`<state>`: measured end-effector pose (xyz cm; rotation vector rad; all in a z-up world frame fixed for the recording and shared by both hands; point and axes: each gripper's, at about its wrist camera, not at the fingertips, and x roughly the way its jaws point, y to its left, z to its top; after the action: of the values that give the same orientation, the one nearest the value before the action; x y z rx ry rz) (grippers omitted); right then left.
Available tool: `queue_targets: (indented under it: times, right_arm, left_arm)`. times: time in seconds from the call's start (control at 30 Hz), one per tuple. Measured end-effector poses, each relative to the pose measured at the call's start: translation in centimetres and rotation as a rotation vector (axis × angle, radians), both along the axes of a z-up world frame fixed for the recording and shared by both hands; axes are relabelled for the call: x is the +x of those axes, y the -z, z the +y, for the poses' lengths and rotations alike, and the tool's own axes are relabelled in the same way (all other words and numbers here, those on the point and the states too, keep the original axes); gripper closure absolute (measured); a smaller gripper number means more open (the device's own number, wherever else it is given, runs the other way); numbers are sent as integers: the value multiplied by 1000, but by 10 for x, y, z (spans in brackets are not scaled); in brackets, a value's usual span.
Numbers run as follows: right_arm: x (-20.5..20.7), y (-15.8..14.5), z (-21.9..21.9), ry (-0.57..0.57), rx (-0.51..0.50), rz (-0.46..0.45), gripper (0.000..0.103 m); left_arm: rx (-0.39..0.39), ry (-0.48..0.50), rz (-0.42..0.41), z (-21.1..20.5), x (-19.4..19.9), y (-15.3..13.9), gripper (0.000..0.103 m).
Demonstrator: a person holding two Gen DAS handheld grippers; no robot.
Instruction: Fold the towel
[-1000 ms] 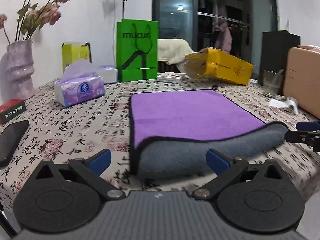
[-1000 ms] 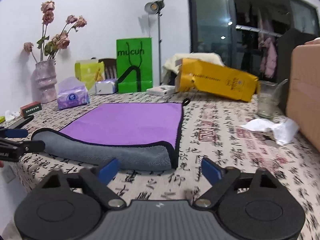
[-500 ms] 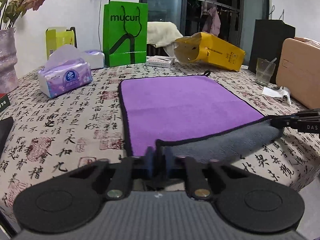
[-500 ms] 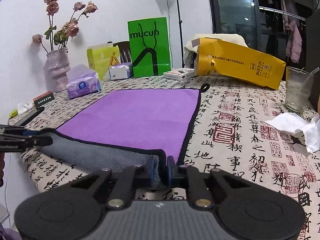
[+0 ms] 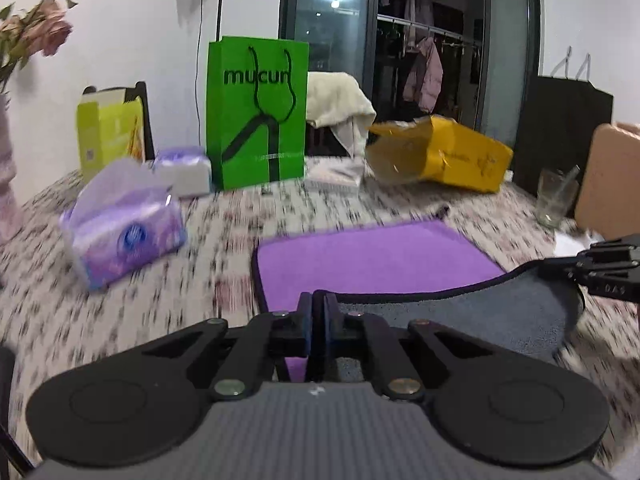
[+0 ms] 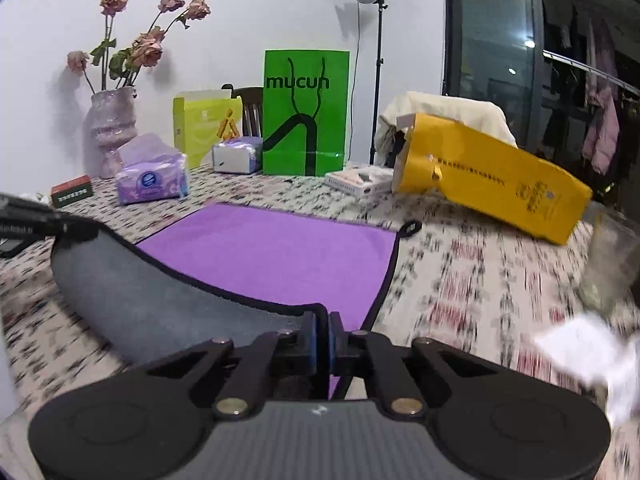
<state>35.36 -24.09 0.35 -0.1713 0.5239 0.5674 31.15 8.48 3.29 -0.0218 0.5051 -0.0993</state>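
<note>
Towel [image 5: 372,256] corners are pinched in both tools: the left gripper [image 5: 318,320] and right gripper [image 6: 322,338] each clamp tight on the near grey edge, lifted above the purple side lying on the table [image 6: 460,272]. Behind stand a green bag [image 6: 306,112], tissue pack [image 6: 152,178] and vase [image 6: 108,132] holding dried roses.

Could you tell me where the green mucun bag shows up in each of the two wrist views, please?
Left wrist view: the green mucun bag stands upper centre-left, at the table's far edge.
Right wrist view: the green mucun bag stands upper centre, between the yellow-green box and the lamp stand.
Shared landmark: the yellow bag lying to its right.
</note>
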Motion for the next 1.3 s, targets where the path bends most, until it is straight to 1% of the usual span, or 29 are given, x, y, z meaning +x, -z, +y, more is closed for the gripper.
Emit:
queue_targets:
  times: [0.07,0.17,0.27,0.37,0.5,0.6,0.63,0.67,0.7,0.73,0.9,0.97,1.03,1.07,1.1,1.13,1.17,1.2,1.23,1.27,1.3]
  right_arm:
    - [29,-4,5,-1,-5,5,98]
    - [71,-5,16,-2,-12,13,98]
    - [115,1,26,3,-14,42,98]
    - [155,5,31,14,-9,79,98]
    - [193,11,36,30,-8,102,98]
    - [210,19,40,33,-10,120,97]
    - [213,22,41,35,-7,125,96]
    - [215,25,40,38,-7,127,95]
    - [217,27,39,40,-3,128,93]
    - [217,29,37,43,9,129,92]
    - [217,31,33,48,38,134,90]
    - [218,31,33,47,39,136,89]
    - [218,31,32,49,45,140,89]
    - [219,31,32,53,48,143,84]
    - [220,31,31,62,49,146,77]
    - [220,31,29,80,50,147,71]
    - [221,31,28,97,52,148,62]
    - [221,31,26,111,58,149,59]
    - [222,31,25,116,64,149,59]
    - [222,31,24,116,66,148,59]
    - [221,31,25,114,63,145,58]
  left_arm:
    - [-9,-3,2,7,31,-3,97]
    - [-38,-19,49,20,80,0,97]
    - [-57,-26,85,30,122,5,97]
    - [-73,-32,108,38,155,9,97]
    - [-85,-36,151,45,185,22,97]
    - [-107,-40,173,52,193,36,95]
    - [-107,-48,178,54,194,41,93]
    - [-88,-55,176,55,194,47,89]
    - [-69,-58,157,54,192,51,81]
    - [-59,-65,142,54,189,51,78]
    - [-80,-63,146,58,190,50,75]
    - [-85,-67,145,59,190,51,71]
    - [-83,-72,145,59,191,51,63]
    - [-80,-74,146,59,190,51,61]
    - [-78,-73,147,59,190,51,58]
    - [-74,-72,147,58,190,51,53]
    - [-71,-71,146,57,190,51,50]
    - [-68,-66,146,56,190,51,44]
    - [-67,-60,145,56,190,50,36]
    - [-60,-60,144,55,190,50,31]
    - [-52,-65,141,54,189,49,19]
